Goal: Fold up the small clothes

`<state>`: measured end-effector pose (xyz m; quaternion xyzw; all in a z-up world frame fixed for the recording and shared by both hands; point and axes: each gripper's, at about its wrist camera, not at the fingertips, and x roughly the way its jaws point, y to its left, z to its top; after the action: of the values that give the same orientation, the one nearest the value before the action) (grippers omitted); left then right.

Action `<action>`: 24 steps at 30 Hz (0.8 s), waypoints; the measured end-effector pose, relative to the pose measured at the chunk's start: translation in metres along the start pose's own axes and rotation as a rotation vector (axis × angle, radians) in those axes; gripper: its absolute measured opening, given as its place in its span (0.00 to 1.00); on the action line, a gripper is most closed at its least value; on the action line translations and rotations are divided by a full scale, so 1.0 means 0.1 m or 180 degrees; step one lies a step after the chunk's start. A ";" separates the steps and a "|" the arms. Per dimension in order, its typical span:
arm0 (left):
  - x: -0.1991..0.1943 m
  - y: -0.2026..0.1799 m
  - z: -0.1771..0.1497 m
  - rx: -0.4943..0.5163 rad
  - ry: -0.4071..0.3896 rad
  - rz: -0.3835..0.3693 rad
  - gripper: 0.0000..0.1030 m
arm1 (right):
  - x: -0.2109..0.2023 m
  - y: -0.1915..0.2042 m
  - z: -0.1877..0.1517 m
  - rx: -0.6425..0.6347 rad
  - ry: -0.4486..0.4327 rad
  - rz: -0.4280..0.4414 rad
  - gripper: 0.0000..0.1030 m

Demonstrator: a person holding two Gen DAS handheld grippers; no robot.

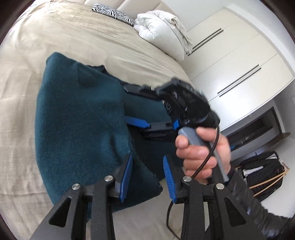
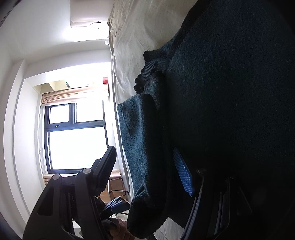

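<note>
Two grippers, left (image 1: 147, 177) and right (image 1: 137, 106), gape empty over one teal sweater (image 1: 77, 120).

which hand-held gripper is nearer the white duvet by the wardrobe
Right. The right hand-held gripper reaches over the teal sweater toward the duvet; the left hangs back at the sweater's near edge.

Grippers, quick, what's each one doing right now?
Left gripper: open, holding nothing, above the sweater edge.
Right gripper: open, a sweater fold between its jaws, not clamped.

Zebra cushion (image 1: 113, 13), white duvet (image 1: 160, 27) — wardrobe (image 1: 239, 61), window (image 2: 75, 136)
</note>
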<state>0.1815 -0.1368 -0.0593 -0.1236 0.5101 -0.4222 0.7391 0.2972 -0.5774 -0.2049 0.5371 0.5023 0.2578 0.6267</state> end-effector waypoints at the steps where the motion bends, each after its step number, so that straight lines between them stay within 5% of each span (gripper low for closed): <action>1: 0.08 -0.01 -0.07 0.0098 0.0068 0.0088 0.35 | 0.01 0.03 -0.01 -0.0017 0.0030 -0.0023 0.63; 7: 0.29 0.05 -0.33 0.0277 0.0145 0.0134 0.35 | 0.09 0.13 -0.04 -0.0162 0.0189 -0.0135 0.59; 15: 0.28 0.06 -0.29 0.0299 0.0072 0.0122 0.35 | 0.28 0.19 -0.15 -0.0280 0.0294 -0.0343 0.38; 19: 0.30 0.01 -0.31 0.0320 0.0079 0.0135 0.35 | 0.23 0.19 -0.18 -0.0319 0.0248 -0.0517 0.16; 24: 0.29 -0.02 -0.25 0.0283 0.0070 0.0124 0.35 | 0.02 0.30 -0.22 -0.0443 0.0094 -0.0667 0.11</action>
<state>0.1624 -0.1542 -0.0881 -0.0760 0.5013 -0.4313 0.7463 0.2848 -0.5577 -0.1761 0.4331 0.5458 0.2330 0.6784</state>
